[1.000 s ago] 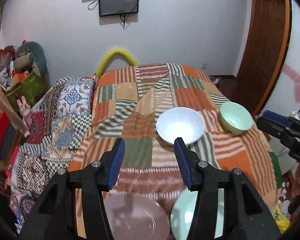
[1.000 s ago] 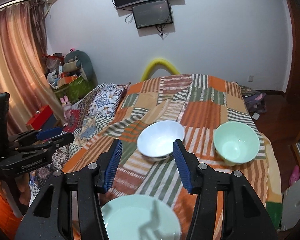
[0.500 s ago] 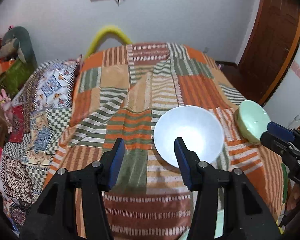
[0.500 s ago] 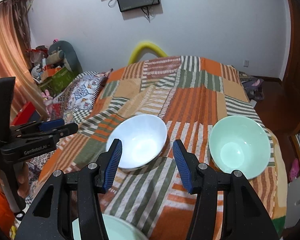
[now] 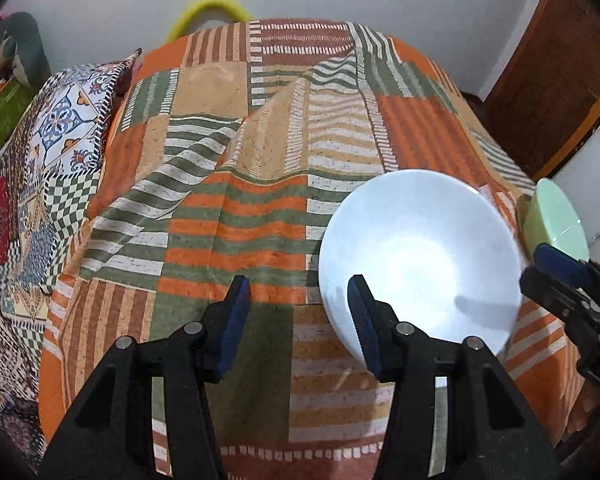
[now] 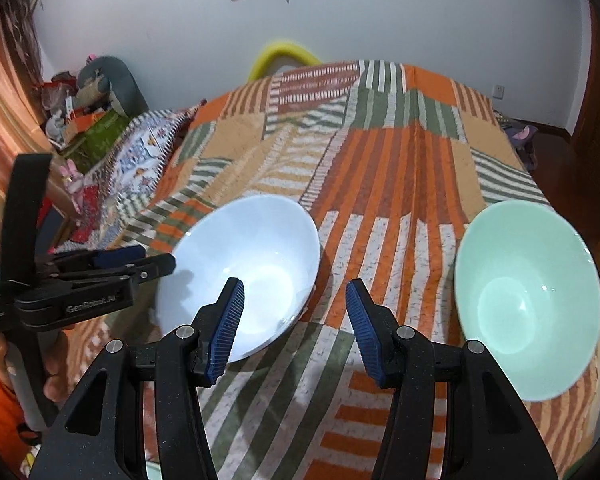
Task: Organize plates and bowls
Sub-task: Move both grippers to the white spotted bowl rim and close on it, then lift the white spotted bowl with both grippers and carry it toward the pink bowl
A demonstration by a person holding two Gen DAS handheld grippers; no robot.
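Left gripper: jaws apart and closing, nothing between them, at near-left rim of white bowl. Right gripper: jaws spread, empty, above patchwork bedspread between white bowl and green bowl.

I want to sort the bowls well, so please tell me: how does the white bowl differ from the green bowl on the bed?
Colour: the white bowl is white, the green bowl is pale mint green.
Place: in the right wrist view the white bowl sits left, the green bowl right, with striped bedspread between them.
Nearness: the left gripper hangs at the white bowl's rim with its jaws closing; the green bowl has no gripper at it.
Both stand upright, empty, with similar round shapes.
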